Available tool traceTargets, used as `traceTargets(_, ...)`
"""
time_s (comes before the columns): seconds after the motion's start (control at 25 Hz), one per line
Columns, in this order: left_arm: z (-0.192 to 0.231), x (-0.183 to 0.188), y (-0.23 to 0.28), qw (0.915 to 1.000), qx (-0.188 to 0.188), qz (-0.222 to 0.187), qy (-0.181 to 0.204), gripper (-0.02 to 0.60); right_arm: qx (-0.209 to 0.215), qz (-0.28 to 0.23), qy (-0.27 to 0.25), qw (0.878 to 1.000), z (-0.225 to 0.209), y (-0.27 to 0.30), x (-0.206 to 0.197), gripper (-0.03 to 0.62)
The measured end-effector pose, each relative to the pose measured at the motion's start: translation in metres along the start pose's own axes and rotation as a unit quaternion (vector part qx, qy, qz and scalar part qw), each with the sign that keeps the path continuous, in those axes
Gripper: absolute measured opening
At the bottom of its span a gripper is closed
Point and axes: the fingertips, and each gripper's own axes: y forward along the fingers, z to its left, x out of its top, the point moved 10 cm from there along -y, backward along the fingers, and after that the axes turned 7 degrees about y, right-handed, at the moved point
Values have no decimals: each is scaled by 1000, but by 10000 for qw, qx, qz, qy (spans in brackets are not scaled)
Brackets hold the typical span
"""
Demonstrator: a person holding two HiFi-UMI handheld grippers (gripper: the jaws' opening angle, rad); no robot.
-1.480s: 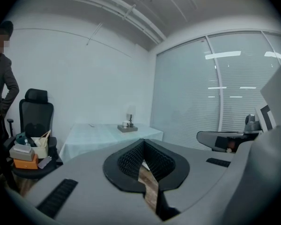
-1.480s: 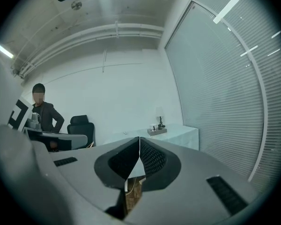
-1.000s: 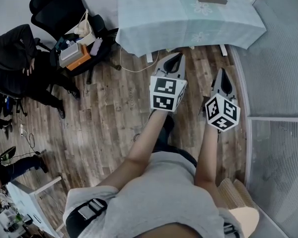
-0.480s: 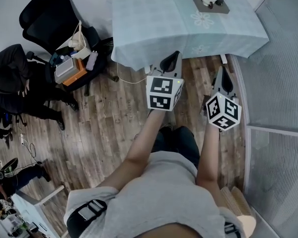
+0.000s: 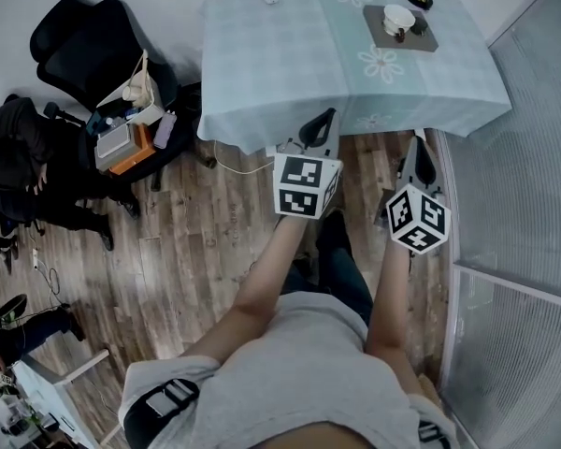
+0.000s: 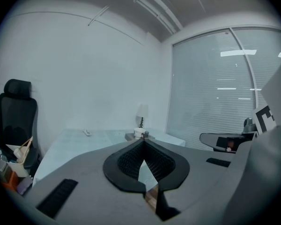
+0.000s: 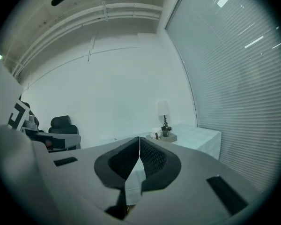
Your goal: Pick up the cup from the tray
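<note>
Left claw (image 5: 332, 113) beside right claw (image 5: 421, 139), level

We see a small white round cup (image 5: 398, 17) standing upright with its mouth up, and nothing we can make out inside it. It rests on a flat, square, grey-brown tray (image 5: 423, 39), on the tray's left part as the head view shows it. The tray lies flat on a table covered in a pale blue-green cloth with flower prints (image 5: 290, 54). It is toward the far right corner of that top and turned slightly askew to the table's edges. In the left gripper view we see the cup (image 6: 139, 132) as a low white shape rising above the tray's thin edge (image 6: 130, 136). It is too small there for us to tell whether it has a handle.
</note>
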Motion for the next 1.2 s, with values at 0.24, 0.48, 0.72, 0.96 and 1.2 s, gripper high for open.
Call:
traceTargets(0.24, 6, 18, 68, 9999, 131, 32, 0, 5, 172, 51, -35, 9998, -30, 66, 21, 8)
traceTargets(0.48, 0, 38, 135, 9998, 209, -7, -47, 5, 215, 39, -96, 9997, -68, 122, 48, 8)
traceTargets(0.72, -13, 45, 188, 9999, 139, 37, -68, 5, 241, 103, -99, 9996, -99, 164, 58, 8)
traceTargets(0.96, -9, 42, 219, 9996, 153, 199, -98, 5, 267, 332, -31, 9991, -111, 195, 51, 9)
traceTargets(1.2, 6, 38, 254, 9994, 33, 336, -126, 5, 216, 425, 61, 9988, -117, 233, 47, 9)
